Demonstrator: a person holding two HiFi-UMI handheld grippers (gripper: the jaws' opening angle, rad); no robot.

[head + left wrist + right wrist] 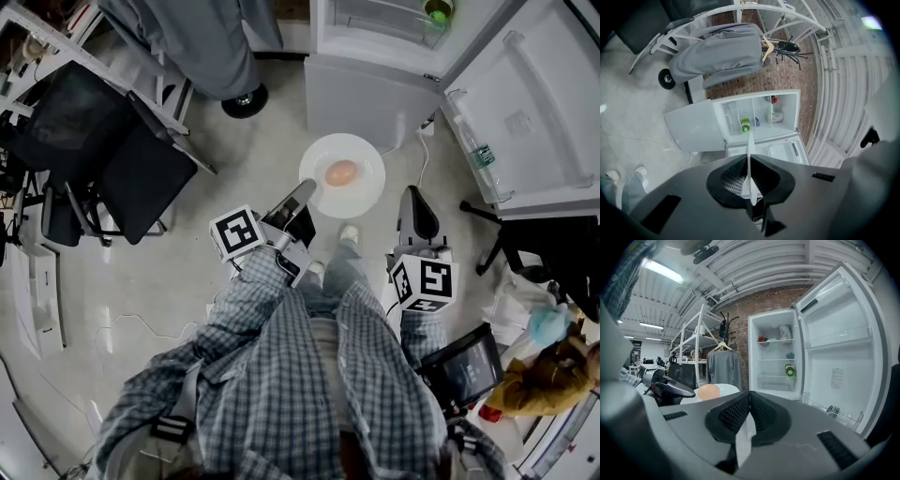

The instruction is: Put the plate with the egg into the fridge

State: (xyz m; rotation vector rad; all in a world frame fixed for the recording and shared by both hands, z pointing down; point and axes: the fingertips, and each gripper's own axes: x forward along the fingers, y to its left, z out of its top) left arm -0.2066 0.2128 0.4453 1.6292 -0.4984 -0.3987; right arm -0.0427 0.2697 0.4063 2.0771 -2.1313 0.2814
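A white plate point(367, 193) carrying a tan egg point(341, 172) hangs level over the floor in front of the open fridge point(375, 28). My left gripper point(305, 194) is shut on the plate's near-left rim; in the left gripper view the plate point(750, 154) shows edge-on between the jaws of that gripper point(750, 164). My right gripper point(412, 201) hovers just right of the plate, shut with nothing in it. In the right gripper view its jaws point(750, 397) meet, and the egg point(708, 392) on the plate point(727, 389) shows to the left.
The fridge door point(525, 103) swings open to the right with a bottle point(479, 155) in its shelf. A green item point(437, 11) sits on a fridge shelf. Black chairs point(122, 159) stand at left, a grey garment point(206, 37) hangs behind, and a person point(548, 370) is at lower right.
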